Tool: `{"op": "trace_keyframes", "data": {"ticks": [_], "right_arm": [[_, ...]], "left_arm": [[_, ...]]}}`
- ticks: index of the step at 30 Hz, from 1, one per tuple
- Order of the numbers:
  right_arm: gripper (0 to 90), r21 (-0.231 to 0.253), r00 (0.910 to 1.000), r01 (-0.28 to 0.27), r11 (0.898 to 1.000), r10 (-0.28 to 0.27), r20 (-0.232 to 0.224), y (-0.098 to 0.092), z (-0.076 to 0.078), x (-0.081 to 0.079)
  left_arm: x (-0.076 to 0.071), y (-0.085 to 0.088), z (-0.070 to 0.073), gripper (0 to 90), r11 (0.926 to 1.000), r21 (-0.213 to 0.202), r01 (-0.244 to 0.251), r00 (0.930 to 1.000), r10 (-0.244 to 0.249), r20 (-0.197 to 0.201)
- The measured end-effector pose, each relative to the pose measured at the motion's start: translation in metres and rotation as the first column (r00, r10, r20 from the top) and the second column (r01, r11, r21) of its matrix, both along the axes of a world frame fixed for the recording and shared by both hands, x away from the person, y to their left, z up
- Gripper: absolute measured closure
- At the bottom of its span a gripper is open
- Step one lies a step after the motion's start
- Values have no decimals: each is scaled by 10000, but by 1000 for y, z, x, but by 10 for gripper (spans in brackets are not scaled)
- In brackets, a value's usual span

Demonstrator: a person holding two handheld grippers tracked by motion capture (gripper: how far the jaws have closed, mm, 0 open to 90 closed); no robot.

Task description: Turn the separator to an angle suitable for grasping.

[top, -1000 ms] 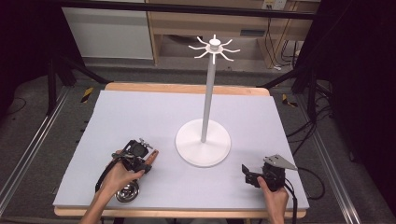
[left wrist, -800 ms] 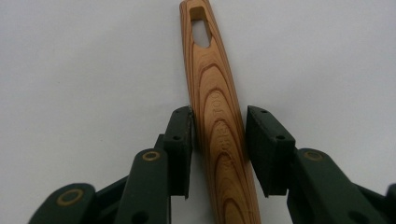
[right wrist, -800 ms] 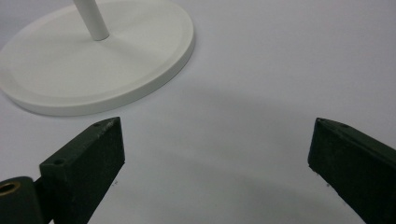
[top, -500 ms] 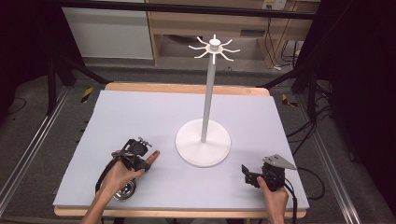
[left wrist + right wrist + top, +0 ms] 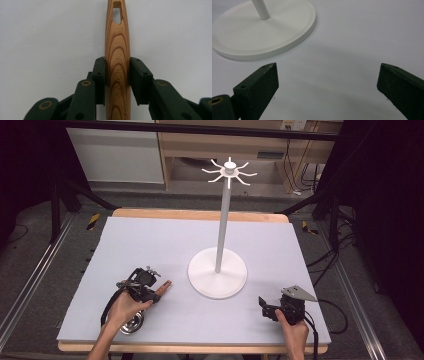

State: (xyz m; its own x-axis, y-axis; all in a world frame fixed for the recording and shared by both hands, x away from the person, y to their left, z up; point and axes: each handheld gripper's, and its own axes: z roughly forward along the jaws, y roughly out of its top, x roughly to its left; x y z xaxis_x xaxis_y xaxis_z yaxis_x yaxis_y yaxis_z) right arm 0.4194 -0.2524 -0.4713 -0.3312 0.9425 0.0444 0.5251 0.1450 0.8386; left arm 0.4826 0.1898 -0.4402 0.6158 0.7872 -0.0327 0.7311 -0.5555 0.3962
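Note:
A utensil with a wooden handle (image 5: 117, 50) and a round metal head (image 5: 131, 324) lies at the near left of the table. My left gripper (image 5: 151, 292) is shut on the handle, whose tip (image 5: 163, 287) pokes out toward the stand. In the left gripper view both pads (image 5: 99, 75) press the handle's sides, and a hang slot shows near its far end. A white stand (image 5: 218, 274) with a tall pole and a crown of hooks (image 5: 229, 170) rises mid-table. My right gripper (image 5: 265, 309) rests open at the near right, its jaws wide apart over bare table (image 5: 327, 80), beside the stand's base (image 5: 262, 32).
The pale grey mat (image 5: 150, 245) covers a wooden table (image 5: 200, 214). Shelving and cables stand beyond the far edge. Metal floor rails run along both sides of the table.
The left hand with the utensil has shifted slightly toward the near left. The right gripper has stayed where it was.

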Motion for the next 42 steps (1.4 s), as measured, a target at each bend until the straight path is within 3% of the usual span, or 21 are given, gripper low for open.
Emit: {"op": "trace_keyframes", "data": {"ticks": [8,16,29,33,37,42], "right_arm": [[43,-135,10000,4,9999,-4,45,0,-1,0],[43,-100,10000,-6,9999,6,28,1,-1,0],[43,-81,10000,19,10000,-19,71,1,-1,-1],[43,-37,10000,23,10000,-22,79,1,0,-1],[43,-54,9999,37,10000,-36,121,1,0,-1],[43,-42,10000,31,10000,-30,84,1,0,-1]], "left_arm": [[-11,5,16,674,9971,-757,40,9972,17,745],[-18,9,27,674,9929,-1189,76,9921,73,1250],[-28,23,47,675,9787,-2053,-50,9732,519,2240],[-33,26,55,675,9715,-2368,53,9556,649,2874],[-39,28,62,674,9617,-2738,162,9329,839,3501],[-46,30,70,674,9438,-3289,310,8973,1187,4251]]}}
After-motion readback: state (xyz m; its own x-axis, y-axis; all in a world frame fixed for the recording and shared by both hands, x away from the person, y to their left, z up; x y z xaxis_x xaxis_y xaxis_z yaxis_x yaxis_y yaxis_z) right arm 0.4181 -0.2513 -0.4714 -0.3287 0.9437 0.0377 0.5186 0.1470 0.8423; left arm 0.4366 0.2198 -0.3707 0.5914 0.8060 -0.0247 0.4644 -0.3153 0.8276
